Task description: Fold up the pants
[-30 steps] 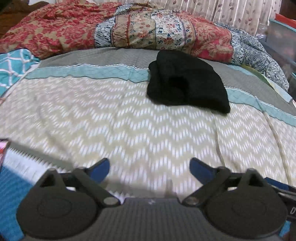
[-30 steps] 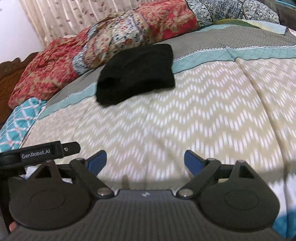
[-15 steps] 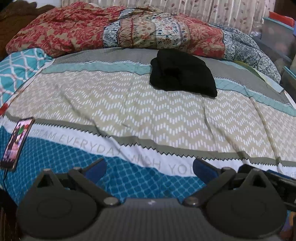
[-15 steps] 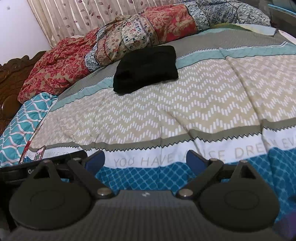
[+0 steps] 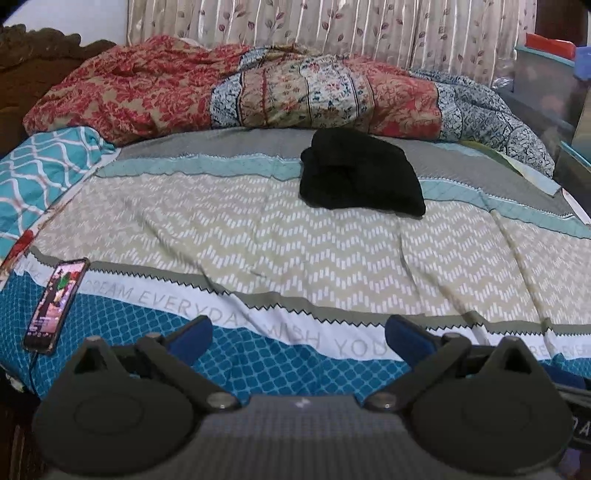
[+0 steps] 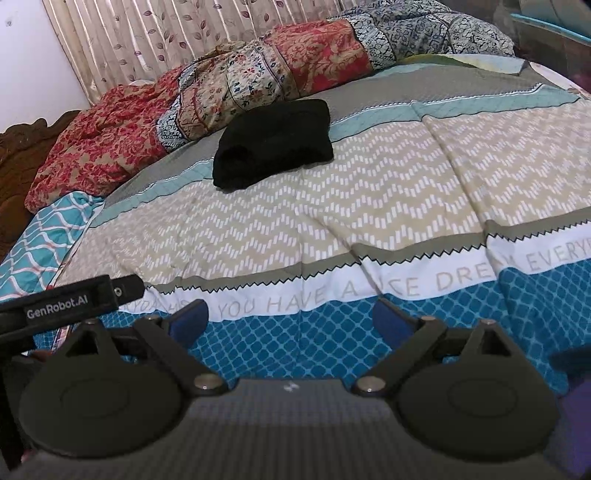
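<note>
**A:** What does the left wrist view give that the right one lacks?

**B:** A dark smartphone with a lit screen (image 5: 55,304), lying on the blue lattice band of the patterned bedspread (image 5: 258,240) near the bed's left edge, with a thin cable running off its near end. At the far right there are also stacked plastic storage bins (image 5: 546,74) beyond the bed's right edge.

**A:** And the right wrist view?

**B:** It shows the body of the left tongs (image 6: 70,301), a black bar with white lettering, poking in at the left, beside the right one. It also shows more of the printed words on the white band, and a strip of pale wall (image 6: 33,55) next to the leaf-print curtain (image 6: 155,33).

**A:** Where are the pants?

**B:** The black folded pants (image 5: 360,175) sit as a compact bundle toward the far edge of the bed, across the teal stripe and the grey band, just in front of the rumpled red and blue floral quilt (image 5: 258,85). In the right wrist view the same bundle (image 6: 273,142) lies left of centre.

**A:** And relative to the tongs?

**B:** Well apart. The left tongs (image 5: 298,336) hang over the near edge of the bed, above the blue lattice band, jaws spread wide with nothing between them. The right tongs (image 6: 291,320) are likewise over the near edge, also wide and empty. The whole beige zigzag field lies between both pairs and the pants.
</note>
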{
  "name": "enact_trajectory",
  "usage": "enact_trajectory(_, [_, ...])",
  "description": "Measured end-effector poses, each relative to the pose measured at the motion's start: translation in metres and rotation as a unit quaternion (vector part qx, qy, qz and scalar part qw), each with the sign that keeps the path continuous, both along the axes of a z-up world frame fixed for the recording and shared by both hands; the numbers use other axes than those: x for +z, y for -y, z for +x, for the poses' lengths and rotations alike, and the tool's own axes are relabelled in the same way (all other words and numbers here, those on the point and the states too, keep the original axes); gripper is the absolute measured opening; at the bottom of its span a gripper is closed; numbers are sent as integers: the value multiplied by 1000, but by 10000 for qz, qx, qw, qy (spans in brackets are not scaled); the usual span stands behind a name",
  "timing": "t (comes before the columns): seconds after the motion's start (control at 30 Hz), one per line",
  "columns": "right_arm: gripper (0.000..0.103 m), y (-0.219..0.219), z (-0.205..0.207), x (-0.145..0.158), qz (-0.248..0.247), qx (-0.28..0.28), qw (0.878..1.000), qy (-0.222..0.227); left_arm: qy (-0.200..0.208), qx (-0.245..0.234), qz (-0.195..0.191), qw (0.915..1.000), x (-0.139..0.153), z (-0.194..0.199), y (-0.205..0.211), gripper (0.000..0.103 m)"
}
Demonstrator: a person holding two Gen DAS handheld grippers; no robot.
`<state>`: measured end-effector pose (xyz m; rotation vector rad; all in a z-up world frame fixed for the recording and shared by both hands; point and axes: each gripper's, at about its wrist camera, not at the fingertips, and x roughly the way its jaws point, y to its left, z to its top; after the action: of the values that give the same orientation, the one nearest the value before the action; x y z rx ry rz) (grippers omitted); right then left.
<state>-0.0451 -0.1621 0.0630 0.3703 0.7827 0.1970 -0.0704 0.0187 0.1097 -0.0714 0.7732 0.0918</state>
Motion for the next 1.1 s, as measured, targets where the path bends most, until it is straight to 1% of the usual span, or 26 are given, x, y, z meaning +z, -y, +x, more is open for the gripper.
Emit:
enact_trajectory(0.2, [97,0,-8,5,39,18,10000,27,113,238,75,9996,6,-4,-7,103])
enact_trajectory(0.33, [97,-2,-10,7,52,-2,10000,44,240,377,261,9987,8,-7,-8,103])
enact_trajectory(0.43, [97,-3,-11,10,71,-32,10000,62,272,382,347,9983,7,-8,-8,103])
enact_trajectory(0.57, [98,-7,-15,12,134,38,9998,138,196,406,318,9985,3,-9,-11,103])
enact_trajectory(0.63, [102,-9,-15,12,96,55,9998,137,80,395,268,9988,0,-6,-12,103])
enact_trajectory(0.73, [103,-11,-14,12,41,31,9999,119,-33,353,314,9989,-3,-5,-11,103])
enact_trajectory(0.87, [103,-16,-14,12,-163,-12,9998,120,-26,307,488,9983,-4,-6,-7,103])
enact_trajectory(1.1, [103,-17,-14,9,-168,-57,9998,78,38,351,461,9983,-3,-6,-10,103])
